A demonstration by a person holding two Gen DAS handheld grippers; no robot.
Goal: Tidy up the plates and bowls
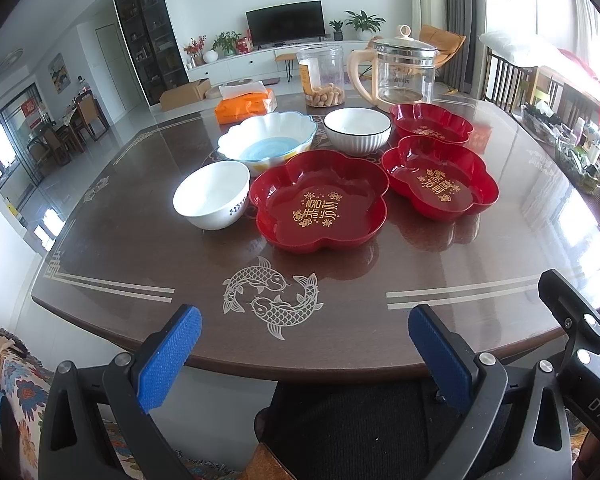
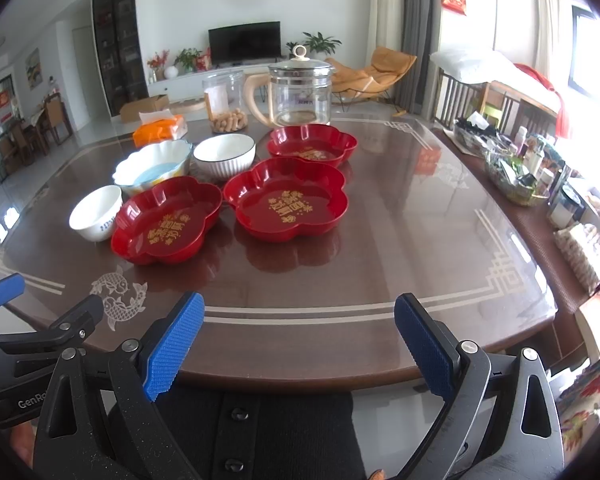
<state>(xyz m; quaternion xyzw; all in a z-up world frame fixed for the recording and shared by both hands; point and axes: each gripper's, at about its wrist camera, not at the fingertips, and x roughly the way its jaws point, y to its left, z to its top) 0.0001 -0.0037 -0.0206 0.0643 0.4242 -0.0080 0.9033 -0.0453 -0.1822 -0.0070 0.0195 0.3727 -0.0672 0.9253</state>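
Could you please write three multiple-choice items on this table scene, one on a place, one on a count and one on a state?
1. Where does the small white bowl stand?
A. Left of the nearest red plate
B. Inside the glass kettle
C. On the orange tissue pack

2. How many red flower-shaped plates are on the table?
A. One
B. Three
C. Five

3. What state is the left gripper in?
A. Shut on a bowl
B. Shut on a plate
C. Open, holding nothing

Answers:
1. A: it sits just left of the nearest red plate.
2. B: besides the nearest one, there is a second red plate and a third red plate behind it.
3. C: its blue pads stand wide apart over the table edge, as do those of the right gripper.
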